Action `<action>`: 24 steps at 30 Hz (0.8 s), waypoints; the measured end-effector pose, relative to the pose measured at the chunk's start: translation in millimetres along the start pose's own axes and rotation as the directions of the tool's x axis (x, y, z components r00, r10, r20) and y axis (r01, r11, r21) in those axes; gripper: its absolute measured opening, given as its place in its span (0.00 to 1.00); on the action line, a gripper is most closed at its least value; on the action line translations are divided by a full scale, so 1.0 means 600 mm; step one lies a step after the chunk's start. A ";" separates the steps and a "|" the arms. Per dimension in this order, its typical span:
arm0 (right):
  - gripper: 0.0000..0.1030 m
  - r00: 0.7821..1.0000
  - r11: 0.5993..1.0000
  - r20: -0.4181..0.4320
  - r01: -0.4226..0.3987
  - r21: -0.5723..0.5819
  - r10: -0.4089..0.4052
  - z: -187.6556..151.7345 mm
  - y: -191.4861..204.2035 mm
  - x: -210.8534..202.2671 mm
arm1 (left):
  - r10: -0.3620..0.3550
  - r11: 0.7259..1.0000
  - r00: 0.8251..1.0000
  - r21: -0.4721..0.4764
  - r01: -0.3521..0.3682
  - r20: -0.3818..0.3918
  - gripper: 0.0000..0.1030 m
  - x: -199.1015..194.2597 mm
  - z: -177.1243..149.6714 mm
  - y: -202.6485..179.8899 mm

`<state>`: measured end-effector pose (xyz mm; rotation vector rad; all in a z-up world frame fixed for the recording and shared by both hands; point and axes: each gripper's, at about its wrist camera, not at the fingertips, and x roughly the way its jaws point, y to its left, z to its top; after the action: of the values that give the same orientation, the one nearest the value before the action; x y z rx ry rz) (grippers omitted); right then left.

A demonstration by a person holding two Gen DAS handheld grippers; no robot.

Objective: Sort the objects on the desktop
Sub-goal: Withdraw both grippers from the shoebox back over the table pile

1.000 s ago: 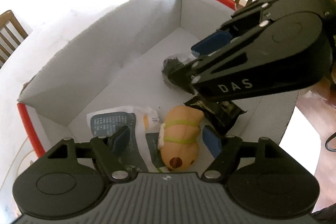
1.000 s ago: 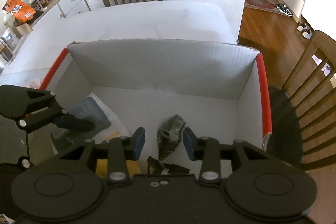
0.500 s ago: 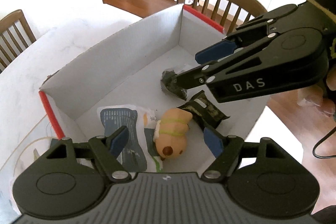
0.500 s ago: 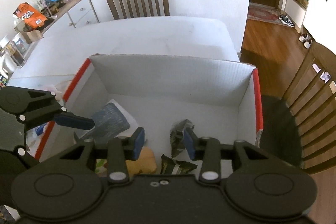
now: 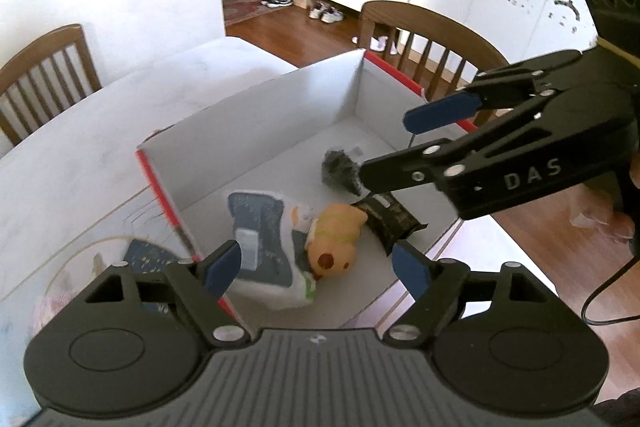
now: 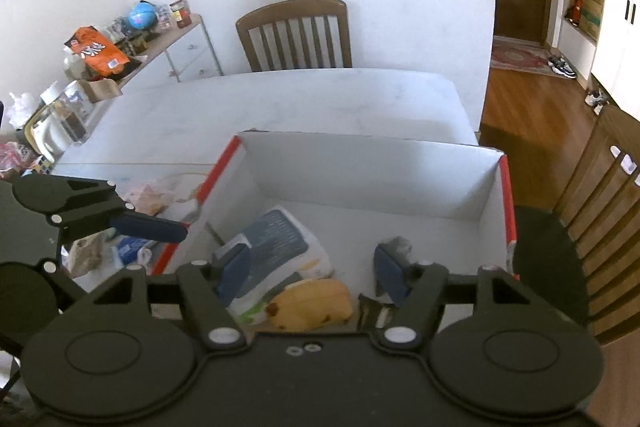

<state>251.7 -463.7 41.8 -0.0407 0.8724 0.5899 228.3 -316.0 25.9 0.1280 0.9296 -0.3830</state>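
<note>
Both tools hang empty above a white box (image 5: 248, 115) on the counter (image 5: 100, 147): left tool (image 5: 316, 267) and right tool (image 6: 312, 271) opening wider.

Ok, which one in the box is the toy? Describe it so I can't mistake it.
Find the white cardboard box with red edges on the table. On its floor, near the front, lies a small tan plush animal banded in yellow-green. It sits between a flat white-and-blue packet and a black wrapper; it is the only soft, rounded thing there.
</note>
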 end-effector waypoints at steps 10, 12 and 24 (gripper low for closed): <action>0.77 0.999 0.999 0.024 -0.035 -0.010 0.035 -0.020 0.036 -0.016 | 0.058 0.992 0.997 -0.117 -0.051 0.057 1.00 -0.054 -0.047 0.043; 0.77 0.999 0.999 0.026 -0.039 -0.021 0.040 -0.020 0.050 -0.018 | 0.076 0.989 0.995 -0.135 -0.067 0.068 1.00 -0.063 -0.055 0.053; 0.77 1.000 1.000 0.022 0.006 -0.016 -0.006 -0.037 0.140 -0.017 | 0.098 0.983 0.987 -0.167 -0.076 0.126 1.00 -0.130 -0.111 0.125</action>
<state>188.6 -404.0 51.4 -0.0514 0.8457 0.5906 164.2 -207.8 44.4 -0.0059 0.8164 -0.2305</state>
